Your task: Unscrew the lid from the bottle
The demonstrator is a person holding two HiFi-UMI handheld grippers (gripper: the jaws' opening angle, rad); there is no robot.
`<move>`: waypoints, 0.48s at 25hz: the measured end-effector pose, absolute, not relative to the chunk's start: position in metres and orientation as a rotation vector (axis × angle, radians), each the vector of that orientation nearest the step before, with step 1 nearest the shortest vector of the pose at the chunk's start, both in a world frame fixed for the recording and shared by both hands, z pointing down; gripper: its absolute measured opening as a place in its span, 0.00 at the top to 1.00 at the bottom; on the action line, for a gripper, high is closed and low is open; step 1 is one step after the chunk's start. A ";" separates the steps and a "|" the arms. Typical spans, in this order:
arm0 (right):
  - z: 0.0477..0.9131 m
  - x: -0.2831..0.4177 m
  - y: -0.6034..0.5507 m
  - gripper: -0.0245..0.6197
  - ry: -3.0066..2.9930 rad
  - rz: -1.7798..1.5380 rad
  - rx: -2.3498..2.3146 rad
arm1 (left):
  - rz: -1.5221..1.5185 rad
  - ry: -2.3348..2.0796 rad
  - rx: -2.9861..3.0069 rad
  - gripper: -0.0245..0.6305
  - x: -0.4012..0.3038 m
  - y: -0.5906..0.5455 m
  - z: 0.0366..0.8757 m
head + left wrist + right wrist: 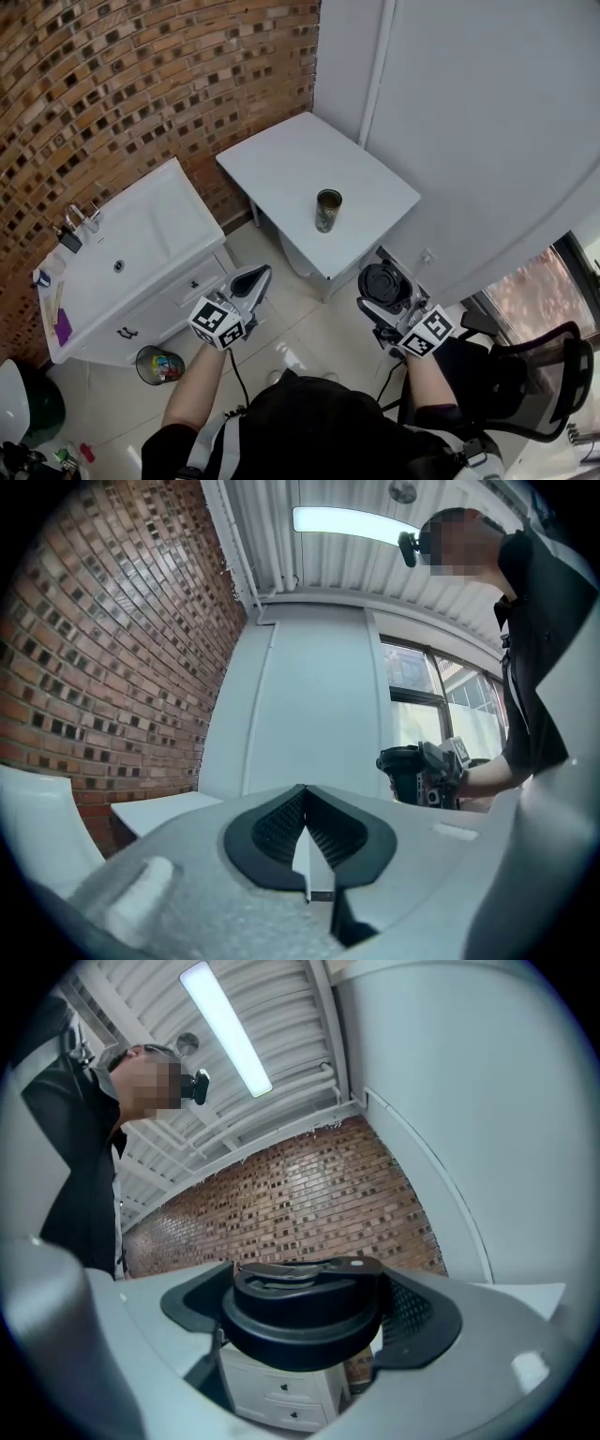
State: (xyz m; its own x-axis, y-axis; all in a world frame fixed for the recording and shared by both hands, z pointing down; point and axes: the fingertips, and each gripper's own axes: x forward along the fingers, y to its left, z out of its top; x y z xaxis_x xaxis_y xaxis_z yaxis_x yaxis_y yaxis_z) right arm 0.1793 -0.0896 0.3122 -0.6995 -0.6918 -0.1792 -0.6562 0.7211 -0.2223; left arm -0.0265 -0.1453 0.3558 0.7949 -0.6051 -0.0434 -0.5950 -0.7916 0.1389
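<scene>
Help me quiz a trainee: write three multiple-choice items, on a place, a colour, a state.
1. Where does the bottle stand? A on the white table B in the sink C on the floor
2. What colour is the lid in the right gripper? A white B black C red
3. The left gripper is: A shut, empty B open C shut on the bottle
Answers: 1 A, it stands upright near the table's edge; 2 B, black between the pads; 3 A, jaws meet with nothing between.

Head view: from above, steeply down, well clear of white table (281, 159). Gripper views: close along own jaws, roughly level, left toward right gripper (412, 772). Shared by all: brick wall (141, 75).
</scene>
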 end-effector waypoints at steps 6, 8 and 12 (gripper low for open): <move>0.309 0.196 -0.092 0.23 2.602 -0.263 -1.035 | -0.109 -0.973 2.907 0.96 -0.014 -0.139 0.350; 0.307 0.195 -0.090 0.23 2.605 -0.247 -1.020 | -0.102 -0.955 2.916 0.96 -0.009 -0.135 0.349; 0.309 0.189 -0.086 0.23 2.622 -0.239 -0.997 | -0.153 -0.940 2.905 0.96 -0.002 -0.128 0.341</move>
